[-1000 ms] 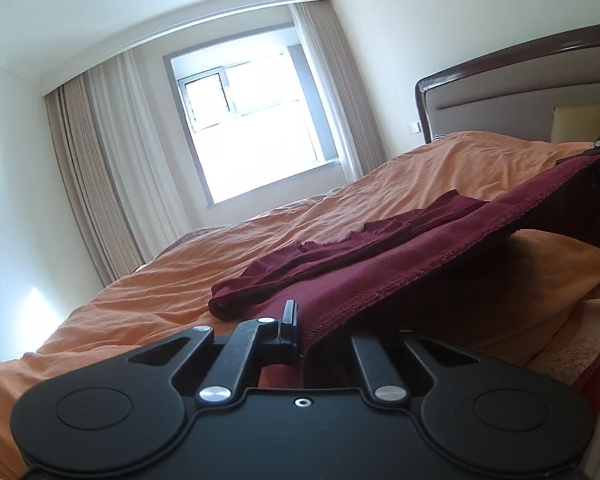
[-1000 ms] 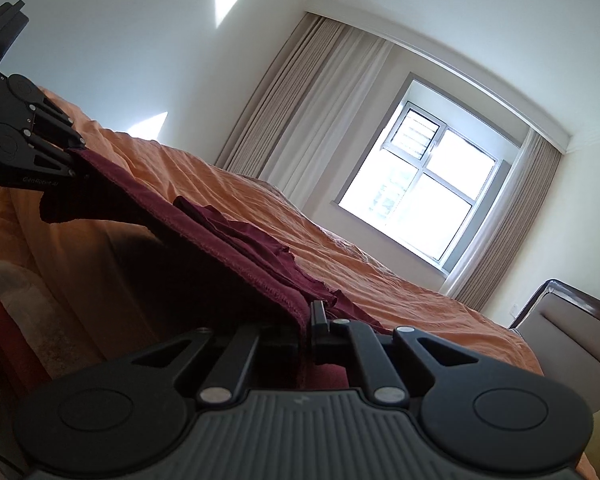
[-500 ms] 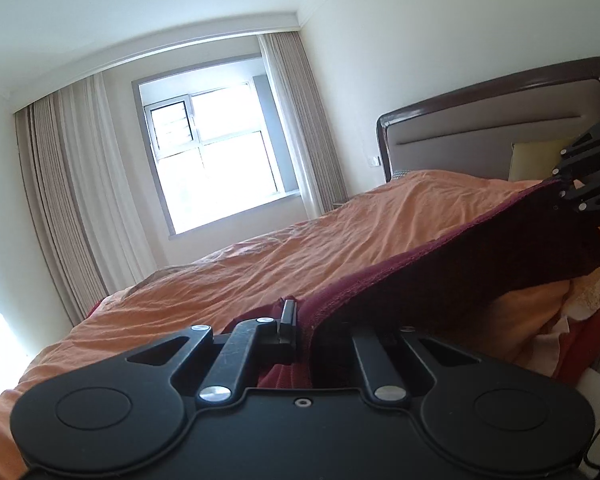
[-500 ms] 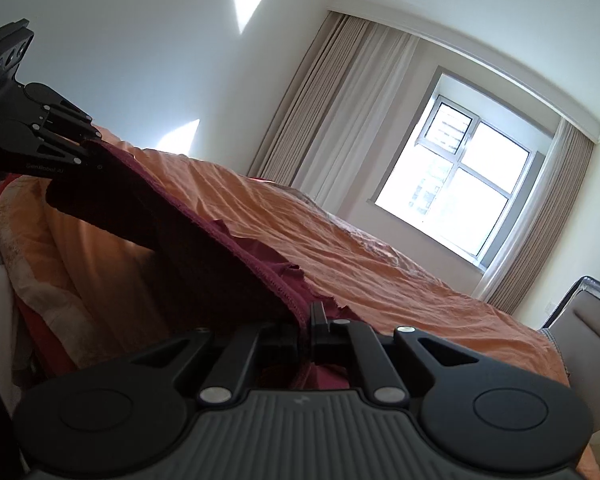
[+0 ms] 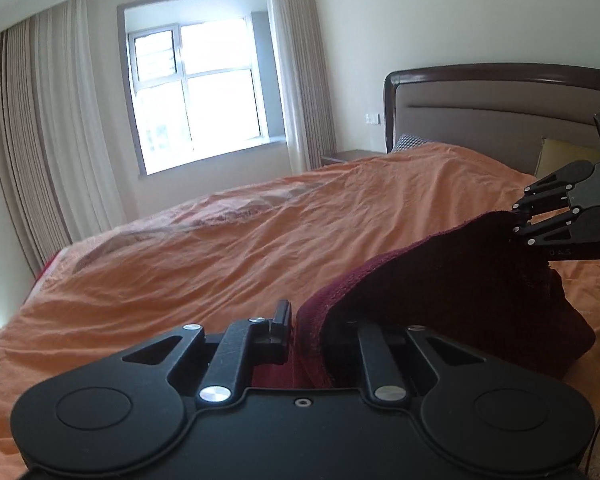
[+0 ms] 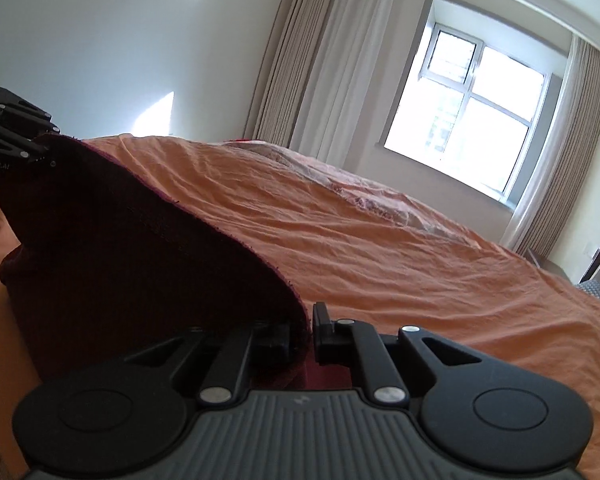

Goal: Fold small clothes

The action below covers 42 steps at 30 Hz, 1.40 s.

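Dark red garment (image 5: 452,292) hangs stretched between the two grippers above the near edge of the orange bedspread (image 5: 228,240).

Its top hem runs as the long axis from the left gripper (image 5: 300,334), low at 6 o'clock in the left wrist view, up to the right gripper (image 5: 518,222) at 3 o'clock; the rest droops below that line toward the bed. Both sets of jaws have just been opening a little, yet each keeps a corner of cloth between its fingers; in the right wrist view the right gripper (image 6: 307,336) shows a thin gap beside the hem, so how firmly it pinches I cannot tell. The risk, as I judge it, is a corner slipping free on one side, so the garment swings down crooked and bunches instead of landing flat for folding.
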### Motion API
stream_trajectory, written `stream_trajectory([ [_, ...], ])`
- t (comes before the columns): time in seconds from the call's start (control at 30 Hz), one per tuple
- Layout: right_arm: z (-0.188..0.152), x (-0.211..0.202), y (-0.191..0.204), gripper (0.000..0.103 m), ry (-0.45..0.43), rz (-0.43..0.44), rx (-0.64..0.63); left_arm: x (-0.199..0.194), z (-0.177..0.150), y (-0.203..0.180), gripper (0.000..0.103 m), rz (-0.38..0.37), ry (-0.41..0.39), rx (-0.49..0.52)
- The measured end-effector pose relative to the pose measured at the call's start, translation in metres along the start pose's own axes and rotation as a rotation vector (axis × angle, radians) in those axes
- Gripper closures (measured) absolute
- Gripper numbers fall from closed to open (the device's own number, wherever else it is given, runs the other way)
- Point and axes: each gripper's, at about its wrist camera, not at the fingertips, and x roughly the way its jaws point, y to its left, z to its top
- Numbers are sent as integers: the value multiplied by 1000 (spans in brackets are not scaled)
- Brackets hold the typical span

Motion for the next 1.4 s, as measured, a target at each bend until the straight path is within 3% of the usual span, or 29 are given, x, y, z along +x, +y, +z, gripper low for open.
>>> stream_trajectory([
  [0.2,-11,81,-14,92,136,52,40,89,-22,49,88,-41,181,-175],
  [0.33,-29,104,-16,67,183,96,91,115,-45,72,81,-94,251,-309],
  [0.37,-31,104,-18,61,186,97,98,118,-48,76,71,-103,254,-333],
  [0.4,-33,103,-19,44,185,92,107,119,-52,79,65,-112,254,-355],
  [0.43,-34,100,-19,27,178,85,118,119,-54,82,51,-113,251,-370],
  [0.47,-36,96,-22,21,167,84,129,121,-55,85,34,-108,241,-385],
  [0.53,-40,86,-27,3,143,87,154,113,-57,88,19,-105,204,-407],
  [0.67,-49,62,-36,0,86,50,213,93,-64,99,3,-101,150,-484],
  [0.83,-74,17,-25,0,21,2,151,62,-76,89,1,-85,130,-435],
  [1.03,-97,15,3,4,74,-47,-7,47,-104,36,1,-52,168,-153],
  [1.17,-97,20,10,15,68,-36,-29,46,-114,15,17,15,184,-20],
  [1.2,-95,21,9,19,62,-40,-24,45,-116,14,19,28,179,-11],
  [1.27,-93,24,7,31,51,-42,-8,45,-115,14,33,50,180,-11],
  [1.3,-91,25,4,42,47,-37,6,45,-113,15,38,57,178,-14],
  [1.33,-89,26,2,56,45,-30,23,45,-112,17,51,62,178,-24],
  [1.37,-87,28,-2,63,41,-25,46,45,-110,20,65,69,178,-39],
  [1.4,-86,29,-6,76,33,-18,76,46,-108,23,70,78,180,-67],
])
